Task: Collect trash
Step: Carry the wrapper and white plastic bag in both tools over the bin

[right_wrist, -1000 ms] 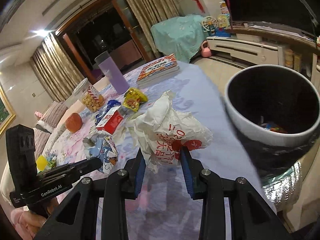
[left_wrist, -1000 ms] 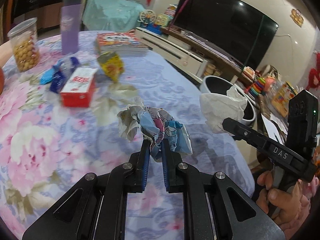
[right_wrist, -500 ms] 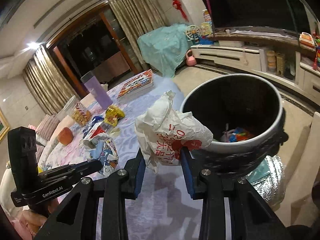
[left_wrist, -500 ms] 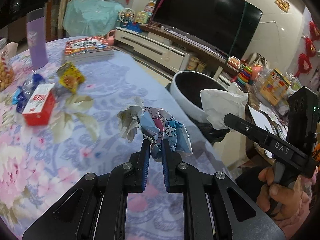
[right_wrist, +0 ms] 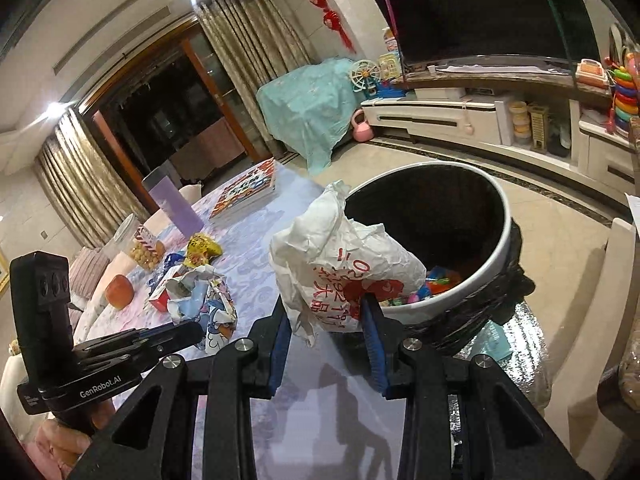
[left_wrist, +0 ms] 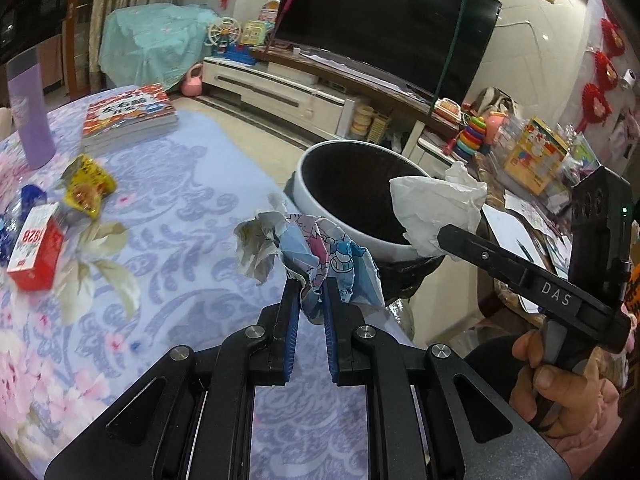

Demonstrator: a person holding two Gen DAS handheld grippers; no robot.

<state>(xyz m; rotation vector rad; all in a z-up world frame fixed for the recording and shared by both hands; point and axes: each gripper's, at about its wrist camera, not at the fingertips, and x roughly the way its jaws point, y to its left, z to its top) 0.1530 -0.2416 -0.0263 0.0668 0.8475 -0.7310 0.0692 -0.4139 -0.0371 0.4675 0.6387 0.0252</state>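
Both hand-held grippers pinch light, crushable trash beside the bin (right_wrist: 506, 236) — left (left_wrist: 310, 300) a cartoon wrapper (left_wrist: 320, 252), right (right_wrist: 326, 316) a white bag (right_wrist: 340, 264) — gripped mid-crumple.

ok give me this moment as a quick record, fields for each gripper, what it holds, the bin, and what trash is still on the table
left gripper: shut on cartoon-print wrapper, held above the table edge
right gripper: shut on white crumpled bag with red print, at the bin's rim
bin: white rim, dark inside, colourful trash at the bottom
left on table: yellow snack packet, red and white box, blue wrapper
other items: book, purple cup
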